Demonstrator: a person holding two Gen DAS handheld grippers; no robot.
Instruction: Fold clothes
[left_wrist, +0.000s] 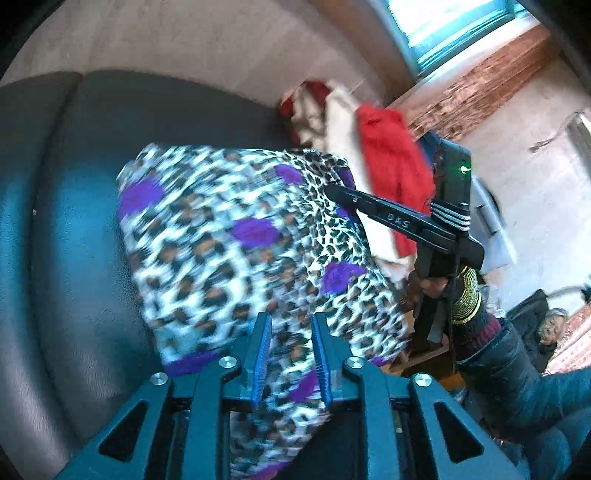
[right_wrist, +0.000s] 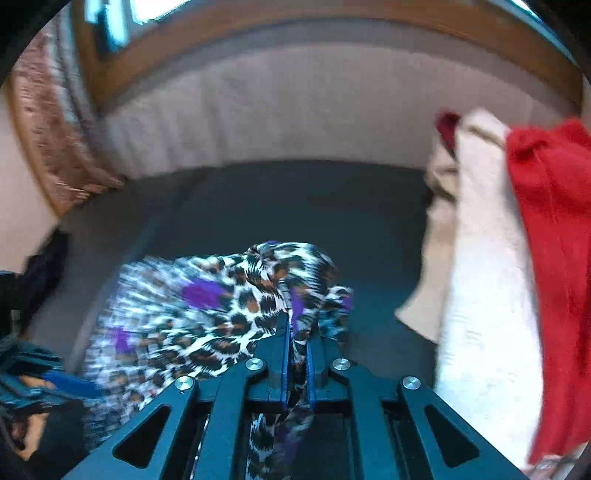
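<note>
A leopard-print garment with purple spots (left_wrist: 236, 236) hangs stretched between both grippers above a dark sofa seat (left_wrist: 74, 229). My left gripper (left_wrist: 290, 325) has its blue-padded jaws partly apart, with the cloth running between them. My right gripper (right_wrist: 297, 328) is shut on a bunched edge of the same garment (right_wrist: 207, 314). In the left wrist view the right gripper (left_wrist: 332, 190) shows from the side, its tip at the cloth's upper right edge. Both views are motion-blurred.
A pile of red (right_wrist: 554, 229) and cream (right_wrist: 484, 280) clothes lies on the sofa's right side, also in the left wrist view (left_wrist: 391, 162). A pale backrest (right_wrist: 295, 110), a window (left_wrist: 454, 22) and a seated person (left_wrist: 550, 328) lie beyond.
</note>
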